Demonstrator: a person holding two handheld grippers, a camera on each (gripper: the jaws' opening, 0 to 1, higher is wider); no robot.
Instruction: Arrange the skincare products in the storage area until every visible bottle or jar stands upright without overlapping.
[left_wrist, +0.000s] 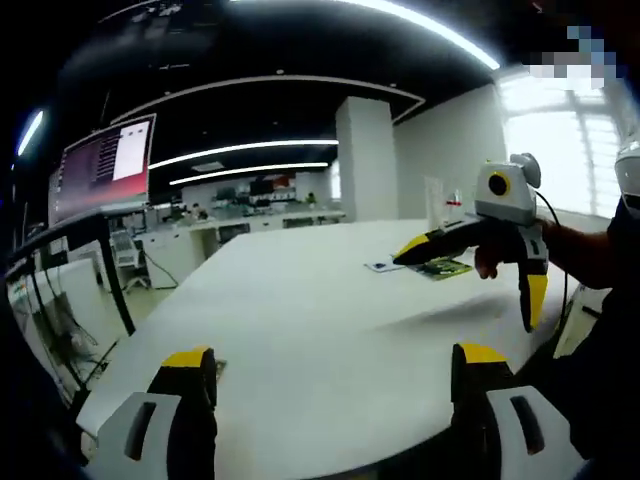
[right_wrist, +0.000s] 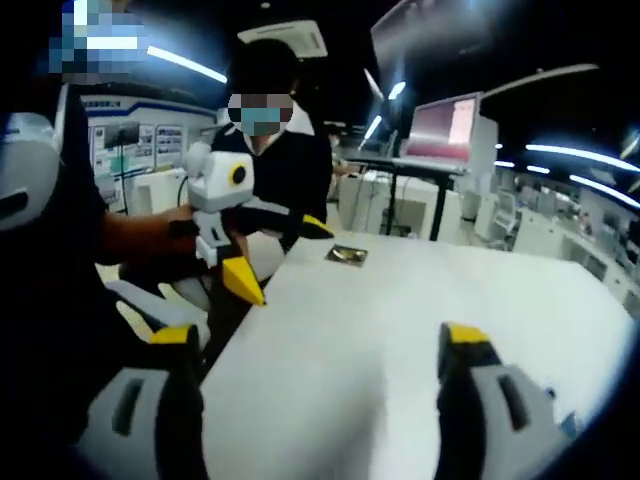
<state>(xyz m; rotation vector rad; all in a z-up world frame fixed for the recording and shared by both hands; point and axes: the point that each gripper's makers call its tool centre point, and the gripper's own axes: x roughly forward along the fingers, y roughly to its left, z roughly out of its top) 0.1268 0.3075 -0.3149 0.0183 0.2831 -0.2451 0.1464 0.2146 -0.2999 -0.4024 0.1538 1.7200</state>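
Left gripper view, far left: monitor (left_wrist: 105, 165) on a dark stand beside the table edge, screen lit.
Left gripper view, bottom: left gripper (left_wrist: 335, 358), yellow-tipped jaws spread wide, nothing between them, held over the near edge of the white table (left_wrist: 300, 300).
Left gripper view, centre-right: small pale card (left_wrist: 380, 265) lying flat on the table; just right of it a flat greenish packet (left_wrist: 440, 268). Can't tell what product it is, too small and blurred.
Left gripper view, right: right gripper (left_wrist: 472, 275) in a person's hand (left_wrist: 492, 264), above the table. Jaws splayed apart, one tip over the packet, the other pointing down. Holds nothing.
Right gripper view, left: same left gripper comes in from the left, jaws apart, one tip pointing down just off the table edge.
Right gripper view, behind it: a second person in a dark top (right_wrist: 290, 165).
Right gripper view, centre: flat packet on the table, near the far-left corner, clear of both grippers.
Right gripper view, bottom: own jaws wide apart, nothing held.
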